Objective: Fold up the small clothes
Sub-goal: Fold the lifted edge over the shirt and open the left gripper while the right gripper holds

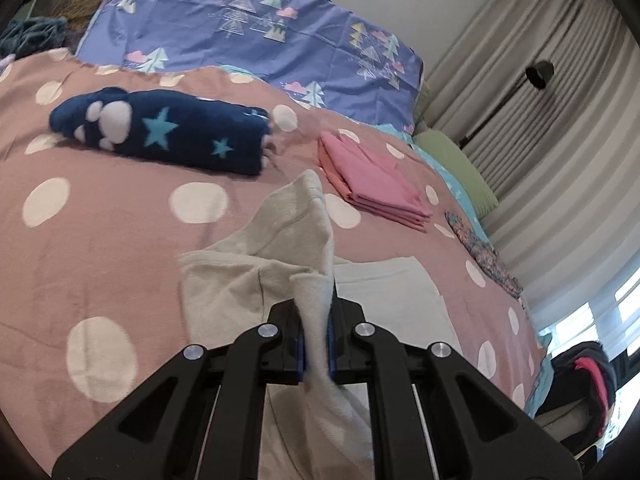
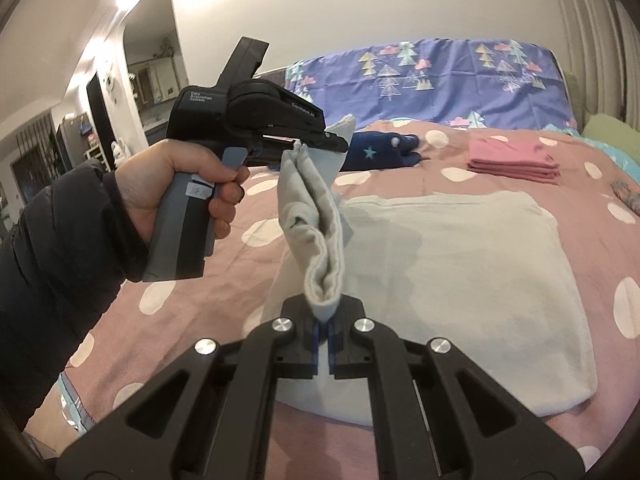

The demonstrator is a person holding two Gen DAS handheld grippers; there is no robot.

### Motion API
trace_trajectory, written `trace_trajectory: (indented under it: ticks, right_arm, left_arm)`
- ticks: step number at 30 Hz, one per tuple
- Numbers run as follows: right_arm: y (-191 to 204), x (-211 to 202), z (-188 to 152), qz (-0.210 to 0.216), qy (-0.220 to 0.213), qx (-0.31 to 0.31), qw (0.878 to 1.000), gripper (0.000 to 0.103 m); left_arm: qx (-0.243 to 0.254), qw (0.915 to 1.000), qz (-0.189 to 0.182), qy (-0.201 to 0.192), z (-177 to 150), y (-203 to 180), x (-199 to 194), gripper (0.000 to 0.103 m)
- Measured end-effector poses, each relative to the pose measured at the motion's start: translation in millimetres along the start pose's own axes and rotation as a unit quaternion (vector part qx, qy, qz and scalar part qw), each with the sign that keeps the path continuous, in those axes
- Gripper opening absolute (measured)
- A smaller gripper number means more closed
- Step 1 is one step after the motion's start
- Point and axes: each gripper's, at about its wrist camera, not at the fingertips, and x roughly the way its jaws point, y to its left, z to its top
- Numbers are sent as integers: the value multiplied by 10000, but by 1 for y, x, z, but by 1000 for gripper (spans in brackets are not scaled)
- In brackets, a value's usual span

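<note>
Midway Through a Fold: Two Tools Lift One Edge of a Pale Garment

Largest in view, a bed under a dusty-pink blanket (image 2: 168, 280) with white polka dots carries everything else. Behind it a purple sheet (image 2: 460, 80) printed with trees and clouds covers the headboard end, and grey curtains (image 1: 540, 92) hang along the side. Spread on the blanket lies the pale grey-green garment (image 2: 460, 248), most of it flat, one edge drawn up off the bed. That raised, bunched edge spans both tools: the left tool (image 1: 317, 344), held in the person's left hand (image 2: 176, 184), is clamped on one end, while the right tool (image 2: 323, 336) pinches the other end close to its camera. Farther back, a folded navy fleece piece (image 1: 168, 132) with stars and paw prints rests near a neat stack of folded pink cloth (image 1: 372, 184); the two sit apart.
</note>
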Motion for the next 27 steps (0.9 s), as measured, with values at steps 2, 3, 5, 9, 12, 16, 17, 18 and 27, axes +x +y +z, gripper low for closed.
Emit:
trace_trajectory:
  ticks: [2, 3, 5, 9, 12, 16, 17, 18, 27]
  right_arm:
    - [-14, -6, -1, -34, -32, 142, 9999, 3]
    - [-21, -8, -2, -53, -34, 215, 9997, 3]
    - [-38, -14, -4, -77, -35, 353, 9993, 3]
    - [-68, -27, -12, -286, -66, 603, 9977, 3]
    - [-91, -36, -17, -457, -107, 793, 9957, 3]
    - [-123, -47, -23, -721, -125, 1107, 9911, 3]
    - [-129, -48, -26, -762, -108, 1173, 9901, 3]
    - [-136, -49, -27, -796, -82, 1244, 9890, 3]
    - [-172, -51, -51, -877, 155, 1718, 9811, 3]
  left_arm:
    - [107, 9999, 22, 66, 1, -15, 13, 7]
    - [130, 9999, 30, 91, 2, -20, 18, 7]
    - [159, 9997, 29, 175, 2, -35, 35, 7]
    - [302, 9991, -26, 308, -1, -63, 65, 7]
    - [454, 9983, -51, 351, -4, -86, 82, 7]
    - [721, 9958, -93, 550, -8, -119, 109, 7]
    - [794, 9948, -101, 626, -10, -127, 117, 7]
    - [859, 9940, -95, 673, -12, -133, 121, 7]
    - [1559, 9822, 197, 1026, -33, -174, 168, 7]
